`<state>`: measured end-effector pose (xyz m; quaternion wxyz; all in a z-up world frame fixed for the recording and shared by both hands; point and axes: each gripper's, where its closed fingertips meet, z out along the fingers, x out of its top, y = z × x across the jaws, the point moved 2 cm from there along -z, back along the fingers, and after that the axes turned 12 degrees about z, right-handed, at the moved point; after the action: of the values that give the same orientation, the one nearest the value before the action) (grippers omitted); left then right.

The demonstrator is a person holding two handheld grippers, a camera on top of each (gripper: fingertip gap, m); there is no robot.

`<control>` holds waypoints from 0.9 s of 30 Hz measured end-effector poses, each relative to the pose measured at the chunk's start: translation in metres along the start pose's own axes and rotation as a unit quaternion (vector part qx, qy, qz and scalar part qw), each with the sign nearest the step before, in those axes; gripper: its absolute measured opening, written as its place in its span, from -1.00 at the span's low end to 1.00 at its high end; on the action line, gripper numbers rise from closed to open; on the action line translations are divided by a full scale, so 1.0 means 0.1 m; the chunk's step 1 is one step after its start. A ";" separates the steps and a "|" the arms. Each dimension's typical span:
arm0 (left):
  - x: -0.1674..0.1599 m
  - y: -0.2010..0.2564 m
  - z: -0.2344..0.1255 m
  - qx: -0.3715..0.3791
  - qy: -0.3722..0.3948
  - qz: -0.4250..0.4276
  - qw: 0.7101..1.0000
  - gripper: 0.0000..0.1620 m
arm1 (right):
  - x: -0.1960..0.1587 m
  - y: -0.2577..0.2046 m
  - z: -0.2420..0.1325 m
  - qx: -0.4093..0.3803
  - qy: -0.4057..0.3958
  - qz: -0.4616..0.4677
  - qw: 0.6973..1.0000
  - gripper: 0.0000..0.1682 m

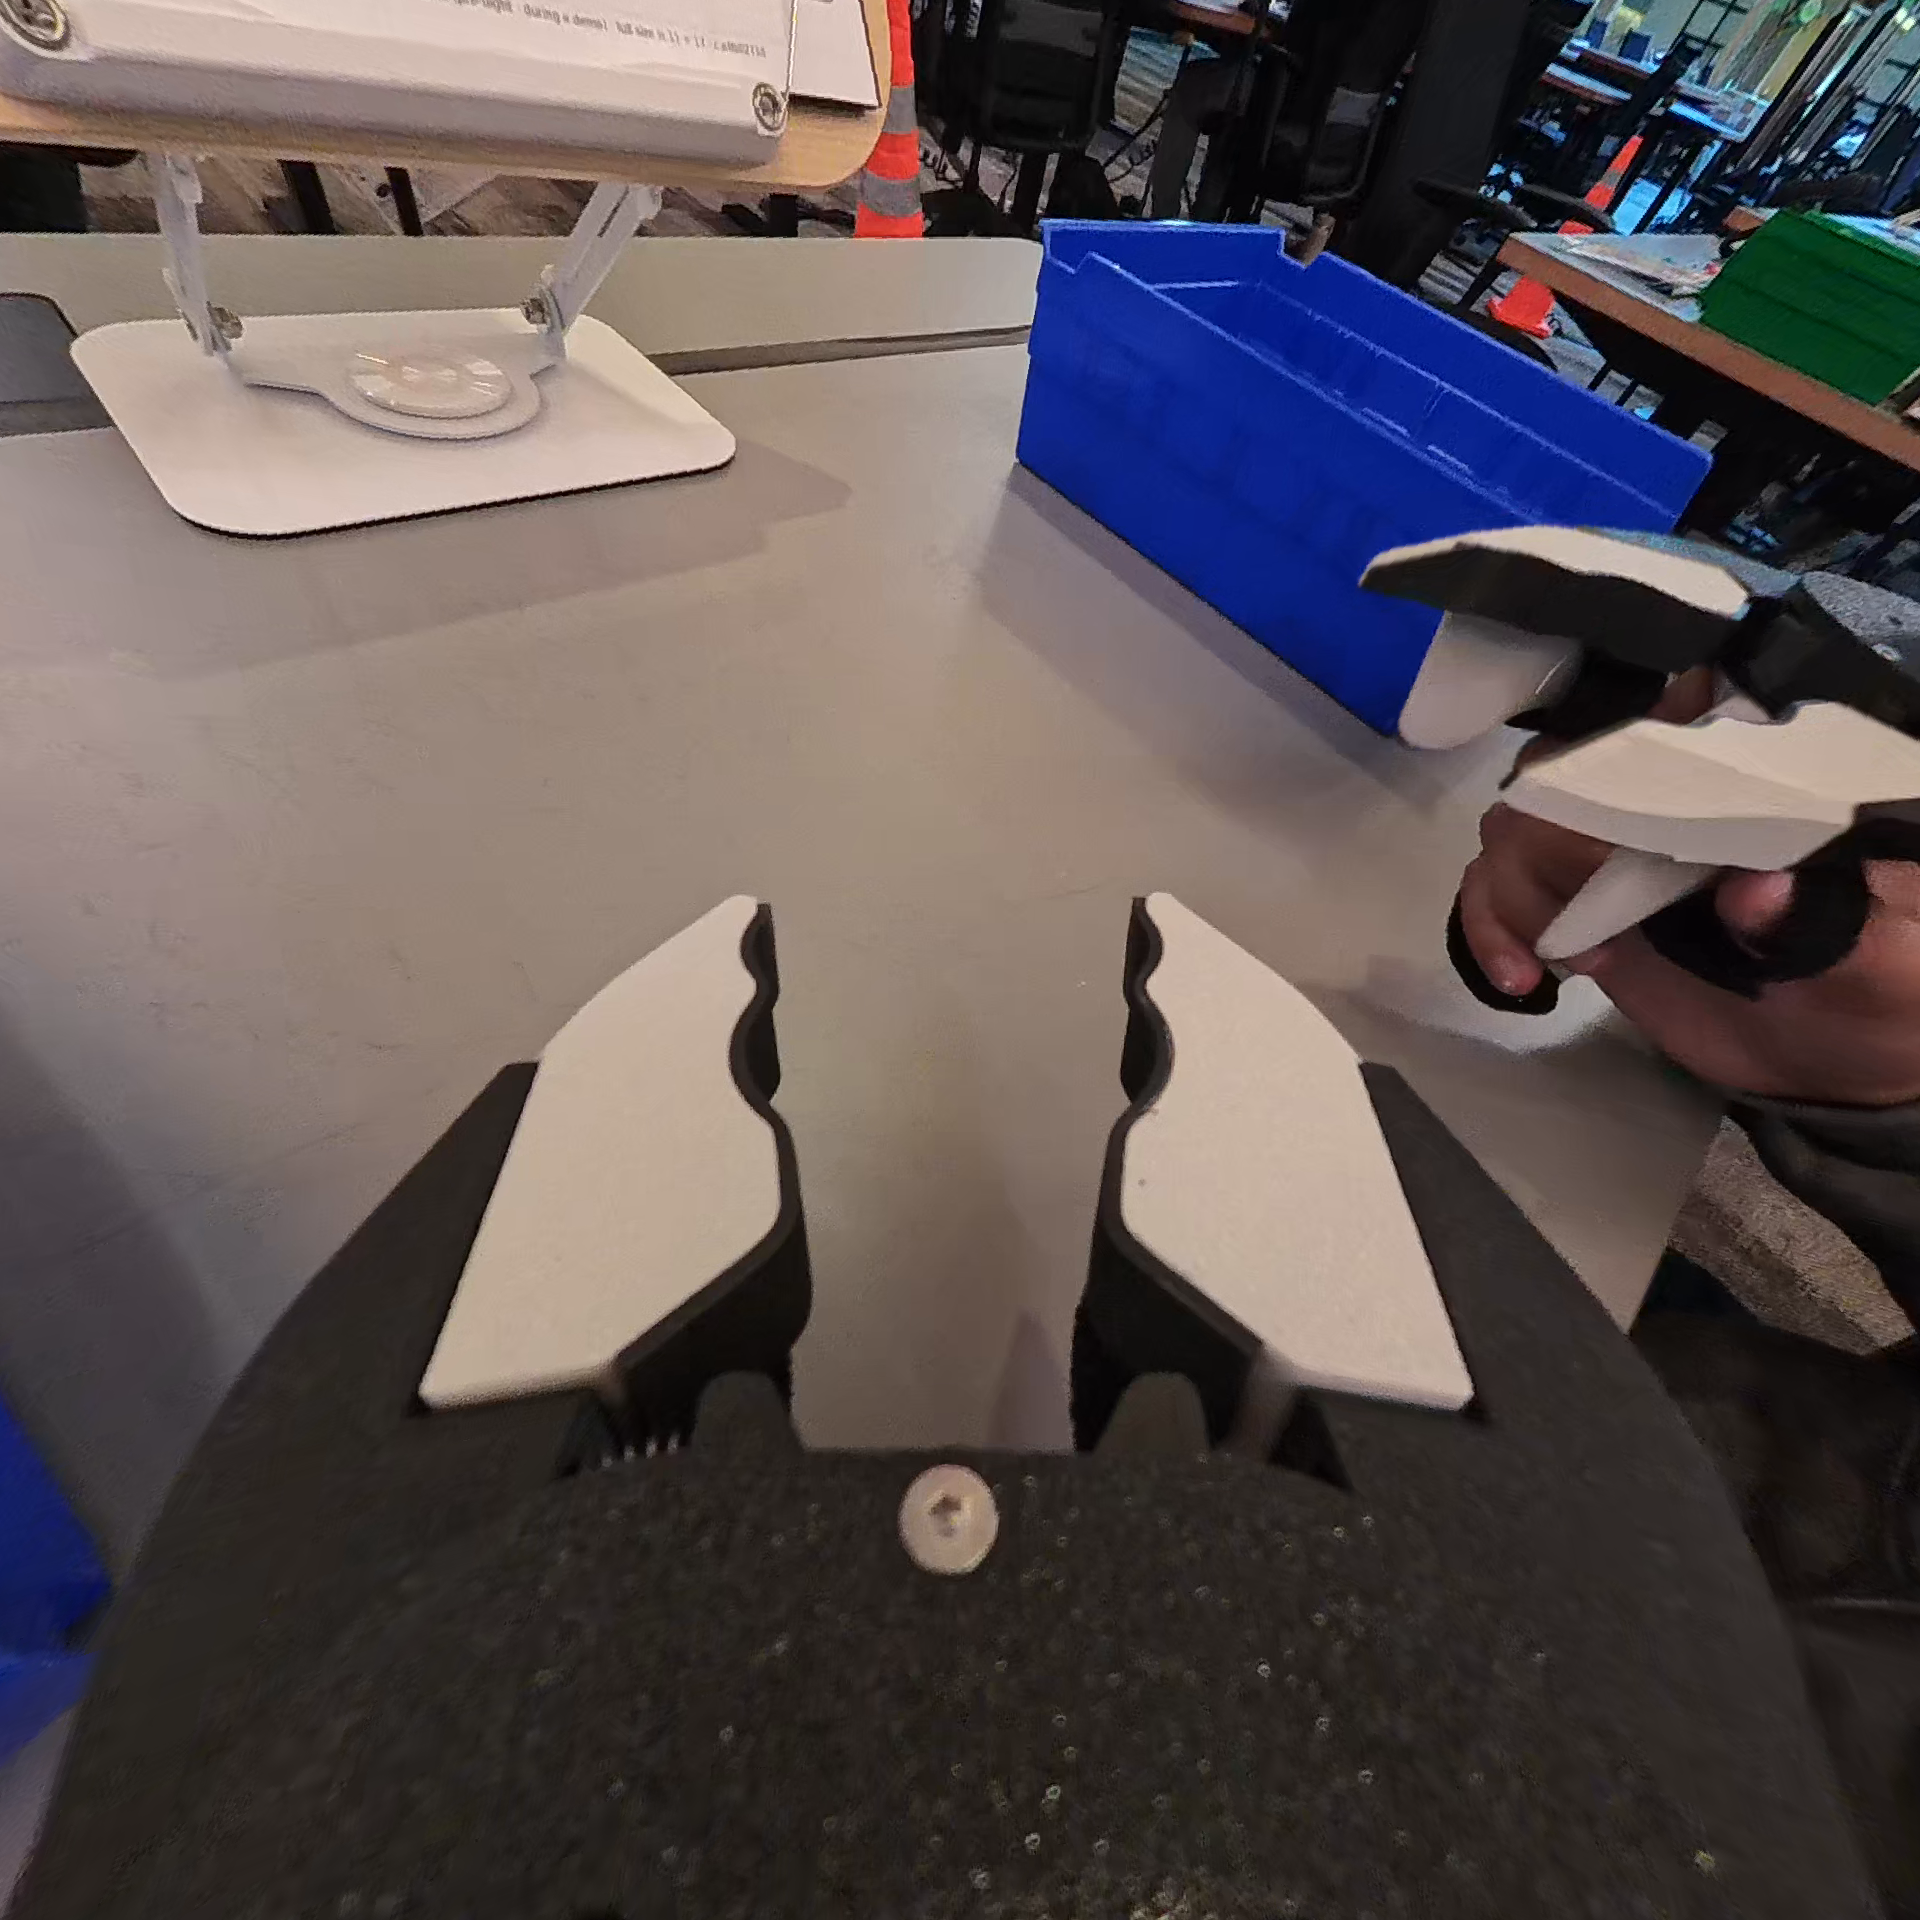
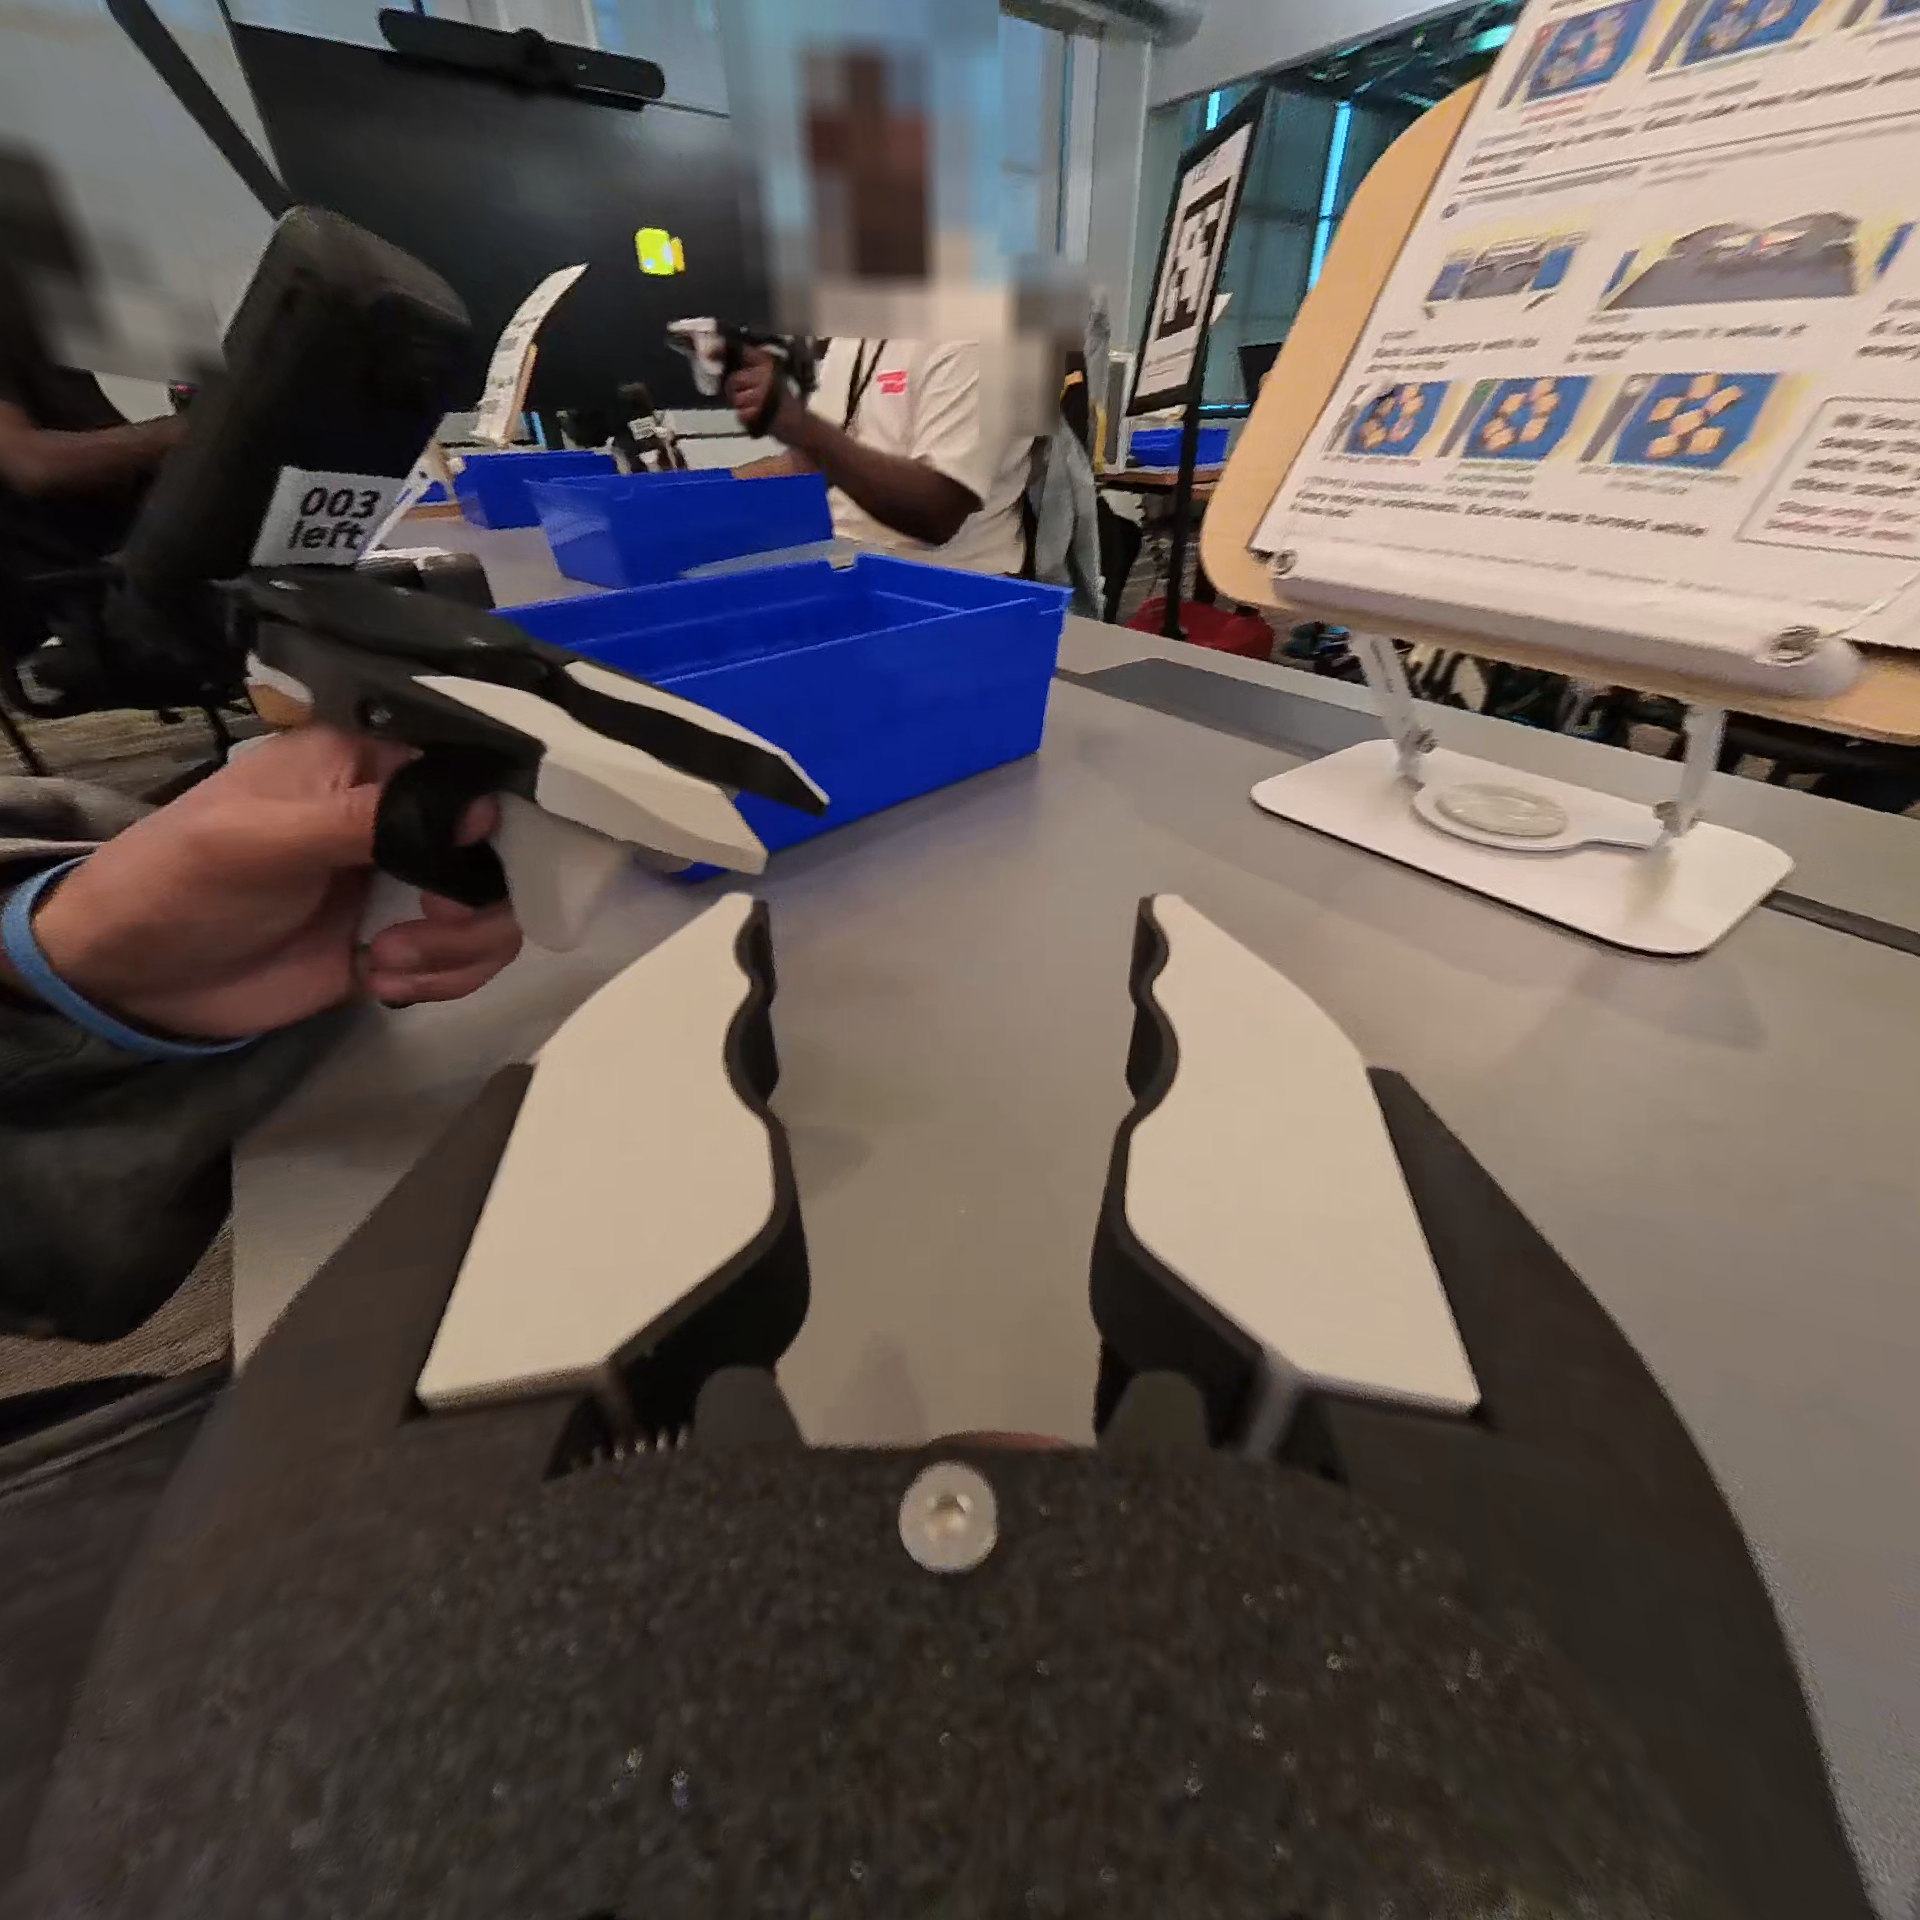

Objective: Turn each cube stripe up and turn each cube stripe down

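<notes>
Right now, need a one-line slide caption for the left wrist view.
Left gripper open over bare grey table; blue bin beyond, no cubes visible.

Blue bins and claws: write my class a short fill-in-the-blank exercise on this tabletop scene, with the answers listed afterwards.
1. Both claws, the left claw and the right claw, hold ____.
2. The bin on the grey table is coloured ____.
3. The instruction sheet rests on a white ____.
4. No ____ show in either view.

Answers: nothing; blue; stand; cubes

We saw a grey table (image 1: 520, 727), a white stand (image 1: 395, 416) holding an instruction sheet (image 2: 1662, 312) — and orange cones (image 1: 894, 156) beyond.
</notes>
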<state>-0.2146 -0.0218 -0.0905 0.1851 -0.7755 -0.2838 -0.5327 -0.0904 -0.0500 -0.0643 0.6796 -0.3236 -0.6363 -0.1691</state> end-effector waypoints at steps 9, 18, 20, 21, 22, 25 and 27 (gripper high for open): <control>-0.12 -0.07 0.06 0.005 -0.027 -0.014 1.000 -0.22 | -0.16 -0.04 0.04 0.001 -0.041 -0.051 0.998 -0.23; -0.19 0.00 0.10 -0.004 -0.048 -0.003 0.999 -0.26 | -0.19 -0.09 0.05 0.012 -0.048 -0.054 0.997 -0.24; -0.20 -0.02 0.10 0.012 -0.050 0.013 0.999 -0.26 | -0.20 -0.07 0.05 0.009 -0.051 -0.055 0.997 -0.25; -0.20 -0.03 0.10 0.021 -0.048 0.027 0.998 -0.28 | -0.19 -0.07 0.05 0.009 -0.050 -0.056 0.997 -0.25; -0.20 -0.04 0.10 0.029 -0.048 0.040 0.998 -0.28 | -0.18 -0.06 0.04 0.008 -0.049 -0.058 0.997 -0.26; -0.14 0.04 0.12 0.032 -0.035 0.064 0.997 -0.22 | 0.00 0.07 -0.07 -0.028 -0.032 -0.094 0.995 -0.25; -0.05 0.26 0.19 0.001 -0.015 0.048 0.999 -0.14 | 0.30 0.31 -0.30 -0.100 0.007 -0.121 0.988 -0.25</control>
<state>-0.1858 -0.0322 -0.1020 0.2073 -0.7960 -0.2495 -0.5110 -0.0436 -0.0414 -0.0413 0.6227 -0.3094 -0.6456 -0.3156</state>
